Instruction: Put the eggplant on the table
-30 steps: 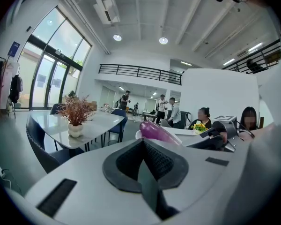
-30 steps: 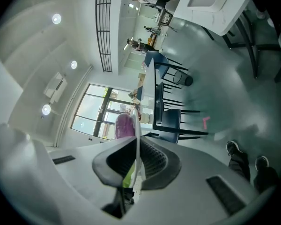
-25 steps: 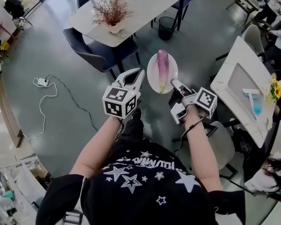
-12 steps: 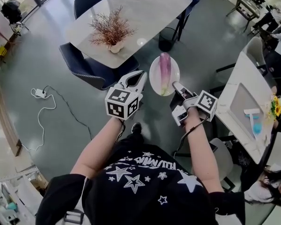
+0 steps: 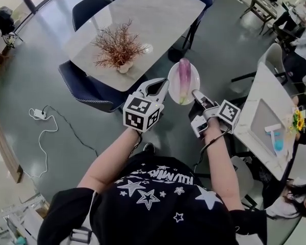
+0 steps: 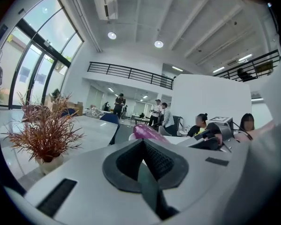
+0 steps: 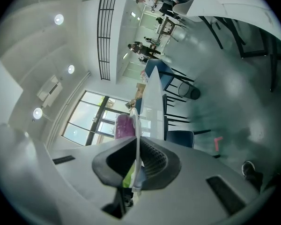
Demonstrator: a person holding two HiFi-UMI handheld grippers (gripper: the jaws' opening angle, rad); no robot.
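A purple eggplant [image 5: 184, 77] with a green stem end lies on a small white plate [image 5: 193, 86] held in the air, just short of the marble table [image 5: 153, 14]. My right gripper [image 5: 196, 94] is shut on the plate's near rim. In the right gripper view the rim [image 7: 137, 135] runs edge-on between the jaws, with the eggplant [image 7: 125, 124] beyond them. My left gripper [image 5: 160, 84] is shut with nothing in it, its tip close to the plate's left edge. The left gripper view shows the eggplant [image 6: 147, 131] just past the closed jaws.
A dried reddish plant in a white pot [image 5: 118, 49] stands on the table's near part. Dark blue chairs [image 5: 89, 89] ring the table. A power strip and cable [image 5: 40, 114] lie on the floor at left. A white table [image 5: 262, 124] and seated people [image 5: 301, 29] are at right.
Both grippers and the plate with the eggplant have moved forward toward the marble table, which now sits closer in the head view. The grips are unchanged.
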